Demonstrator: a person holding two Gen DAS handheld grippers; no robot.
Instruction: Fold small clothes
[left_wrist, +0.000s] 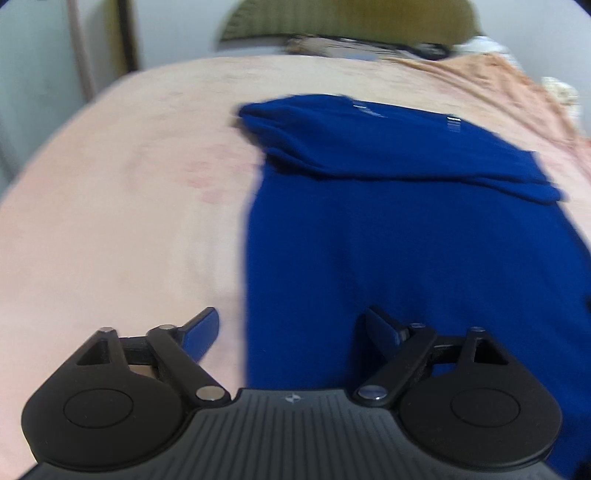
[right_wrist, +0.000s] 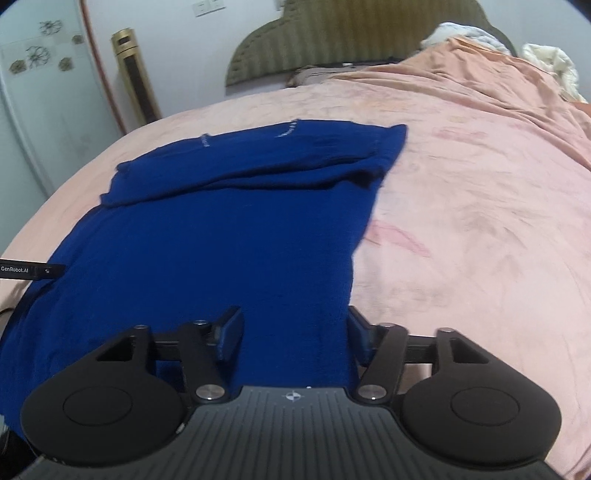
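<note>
A dark blue shirt (left_wrist: 406, 229) lies flat on the pink bed, its far part folded over into a band across the top. It also shows in the right wrist view (right_wrist: 221, 240). My left gripper (left_wrist: 291, 321) is open and empty, over the shirt's near left edge, one finger above the bedspread and one above the cloth. My right gripper (right_wrist: 293, 321) is open and empty, over the shirt's near right edge. The tip of the left gripper (right_wrist: 33, 271) shows at the left edge of the right wrist view.
The pink bedspread (right_wrist: 480, 221) covers the bed around the shirt. An olive headboard (right_wrist: 351, 40) and bunched bedding (right_wrist: 546, 62) are at the far end. A white wall and a gold tower fan (right_wrist: 135, 77) stand left of the bed.
</note>
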